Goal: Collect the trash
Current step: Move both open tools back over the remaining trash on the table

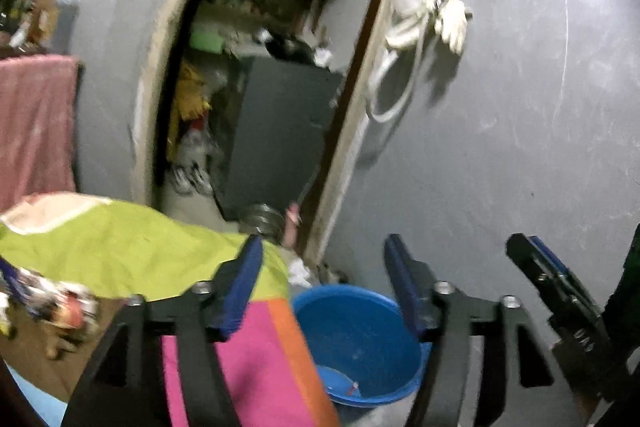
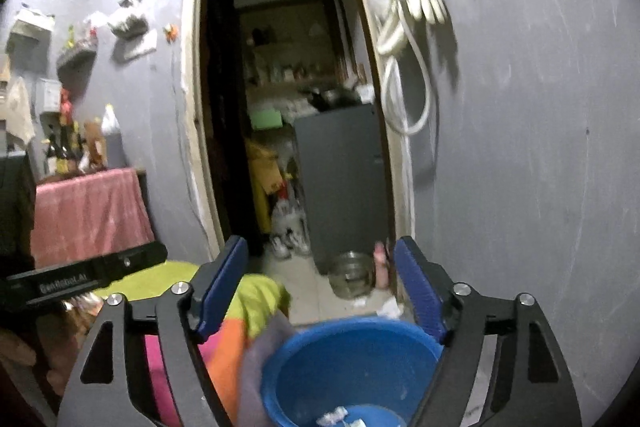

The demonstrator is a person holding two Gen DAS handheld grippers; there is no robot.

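I find my left claw (image 1: 324, 283) with its blue pads spread apart and nothing between them, held above the blue bucket (image 1: 360, 339) on the floor by the grey wall. My right claw (image 2: 322, 287) is likewise spread and carrying nothing, directly over the same blue bucket (image 2: 352, 359). White scraps of trash (image 2: 336, 417) lie at the bucket's bottom. A bed with a green, pink and orange sheet (image 1: 132, 239) sits just left of the bucket
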